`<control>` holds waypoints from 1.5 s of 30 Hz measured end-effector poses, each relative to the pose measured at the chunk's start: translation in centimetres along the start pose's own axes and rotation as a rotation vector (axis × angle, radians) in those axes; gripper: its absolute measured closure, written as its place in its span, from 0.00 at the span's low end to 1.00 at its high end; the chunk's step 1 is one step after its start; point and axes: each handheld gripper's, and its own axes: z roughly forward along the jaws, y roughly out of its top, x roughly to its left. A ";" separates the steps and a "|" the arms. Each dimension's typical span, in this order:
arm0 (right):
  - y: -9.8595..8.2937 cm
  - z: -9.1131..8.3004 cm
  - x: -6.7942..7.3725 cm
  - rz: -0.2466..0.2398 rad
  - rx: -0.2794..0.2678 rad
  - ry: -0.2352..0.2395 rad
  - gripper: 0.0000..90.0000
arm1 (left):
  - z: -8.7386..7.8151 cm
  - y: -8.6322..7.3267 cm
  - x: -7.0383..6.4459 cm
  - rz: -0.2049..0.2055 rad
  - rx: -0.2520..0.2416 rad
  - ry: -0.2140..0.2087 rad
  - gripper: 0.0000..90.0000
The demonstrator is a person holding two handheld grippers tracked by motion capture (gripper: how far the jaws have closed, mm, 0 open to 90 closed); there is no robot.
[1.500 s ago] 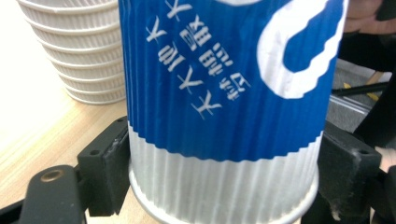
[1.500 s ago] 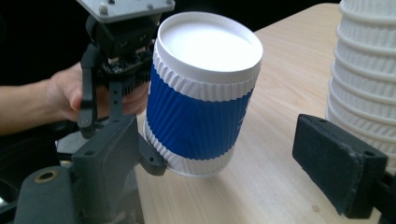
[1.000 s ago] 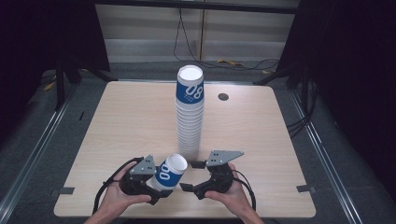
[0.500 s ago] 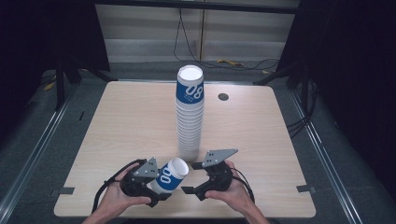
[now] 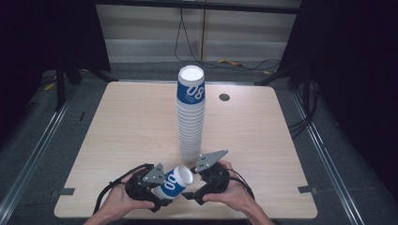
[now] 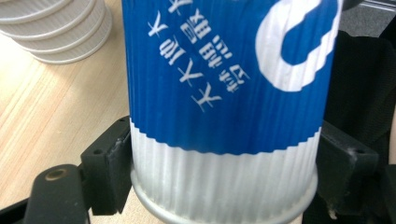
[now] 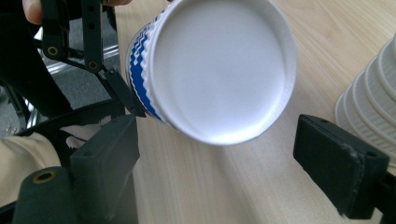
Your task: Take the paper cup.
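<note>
High view: left gripper (image 5: 162,190) clamps a blue-and-white cup (image 5: 176,182) tilted near the table's front edge (image 5: 187,216), just before the cup stack (image 5: 190,117); right gripper (image 5: 199,190), jaws apart, must next close on its white end.

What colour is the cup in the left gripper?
Blue with white print and a white ribbed band, clearest in the left gripper view: cup.

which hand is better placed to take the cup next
Right. The right hand-held gripper is open with the white-ended blue ribbed paper cup facing it, while the left hand-held gripper already clamps that cup.
</note>
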 end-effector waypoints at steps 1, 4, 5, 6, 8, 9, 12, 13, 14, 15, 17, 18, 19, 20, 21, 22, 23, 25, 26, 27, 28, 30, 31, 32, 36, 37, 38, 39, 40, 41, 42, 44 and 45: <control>0.1 0.0 0.0 -0.006 0.007 0.001 0.16 | 0.0 0.0 0.0 0.005 0.004 -0.004 0.21; 0.6 -0.1 0.0 -0.021 0.032 0.029 0.18 | 0.1 -0.1 -0.2 0.010 0.015 -0.014 0.21; 0.7 -0.1 0.0 -0.023 0.035 0.034 0.18 | 0.2 -0.2 -0.2 0.014 0.022 -0.015 0.21; 0.9 -0.1 0.0 -0.027 0.049 0.043 0.18 | 0.2 -0.2 -0.2 0.023 0.036 -0.019 0.21; 1.2 0.0 0.1 -0.042 0.075 0.048 0.18 | 0.5 -0.2 -0.4 0.022 0.047 -0.016 0.21; 1.3 0.1 0.1 -0.046 0.086 0.052 0.18 | 0.6 -0.2 -0.4 0.026 0.047 -0.019 0.21; 1.7 0.4 0.1 -0.053 0.138 0.068 0.18 | 0.7 -0.1 -0.5 0.037 0.059 -0.023 0.21; 1.8 0.5 0.1 -0.066 0.148 0.070 0.18 | 0.7 0.0 -0.6 0.041 0.063 -0.029 0.21; 1.9 0.7 0.1 -0.070 0.169 0.071 0.20 | 0.7 0.0 -0.6 0.043 0.065 -0.032 0.21; 2.0 0.8 0.1 -0.072 0.179 0.079 0.21 | 0.8 0.0 -0.6 0.040 0.067 -0.032 0.21; 2.3 1.0 0.1 -0.083 0.190 0.093 0.22 | 0.9 -0.1 -0.7 0.043 0.077 -0.031 0.21; 2.4 1.2 0.1 -0.091 0.201 0.097 0.22 | 0.9 -0.1 -0.7 0.045 0.079 -0.031 0.21; 2.5 1.2 0.1 -0.097 0.214 0.092 0.22 | 1.0 -0.1 -0.7 0.050 0.085 -0.033 0.21; 2.7 1.4 0.2 -0.095 0.234 0.101 0.22 | 1.0 -0.1 -0.7 0.053 0.087 -0.034 0.21; 2.8 1.6 0.1 -0.108 0.242 0.107 0.22 | 1.0 -0.1 -0.7 0.055 0.090 -0.036 0.21; 2.8 1.7 0.2 -0.111 0.246 0.109 0.22 | 1.1 -0.1 -0.7 0.056 0.093 -0.040 0.21; 2.9 1.8 0.2 -0.114 0.249 0.116 0.22 | 1.1 -0.1 -0.8 0.059 0.093 -0.044 0.21; 3.0 1.9 0.2 -0.110 0.258 0.120 0.22 | 1.1 -0.1 -0.9 0.065 0.095 -0.050 0.21; 3.0 2.0 0.1 -0.111 0.256 0.133 0.22 | 1.1 0.0 -0.9 0.069 0.096 -0.049 0.21; 3.0 2.1 0.1 -0.106 0.258 0.129 0.22 | 1.1 0.0 -0.9 0.073 0.099 -0.056 0.21; 3.0 2.2 0.1 -0.110 0.255 0.139 0.23 | 1.1 0.1 -1.0 0.073 0.099 -0.055 0.21; 3.0 2.3 0.2 -0.111 0.258 0.143 0.24 | 1.2 0.2 -1.0 0.086 0.104 -0.056 0.21; 3.0 2.4 0.2 -0.110 0.257 0.146 0.26 | 1.3 0.2 -1.0 0.088 0.103 -0.056 0.21; 2.9 2.4 0.1 -0.112 0.251 0.162 0.28 | 1.3 0.2 -1.0 0.086 0.103 -0.056 0.21; 2.9 2.4 0.0 -0.101 0.254 0.178 0.29 | 1.3 0.2 -1.1 0.096 0.110 -0.053 0.21; 2.8 2.4 -0.1 -0.095 0.255 0.188 0.29 | 1.4 0.3 -1.1 0.098 0.115 -0.054 0.21; 2.8 2.3 -0.2 -0.082 0.251 0.189 0.29 | 1.4 0.3 -1.1 0.097 0.114 -0.053 0.21; 2.8 2.3 -0.3 -0.081 0.251 0.190 0.29 | 1.4 0.3 -1.1 0.096 0.112 -0.056 0.21; 2.8 2.3 -0.3 -0.083 0.251 0.194 0.29 | 1.4 0.3 -1.1 0.096 0.111 -0.055 0.21; 2.8 2.3 -0.3 -0.078 0.252 0.194 0.30 | 1.4 0.3 -1.1 0.099 0.112 -0.054 0.21; 2.8 2.3 -0.3 -0.083 0.253 0.193 0.30 | 1.3 0.3 -1.1 0.101 0.113 -0.053 0.21; 2.8 2.3 -0.3 -0.089 0.255 0.195 0.30 | 1.4 0.3 -1.1 0.104 0.110 -0.054 0.21; 2.8 2.2 -0.2 -0.098 0.252 0.190 0.31 | 1.4 0.2 -1.1 0.106 0.108 -0.051 0.21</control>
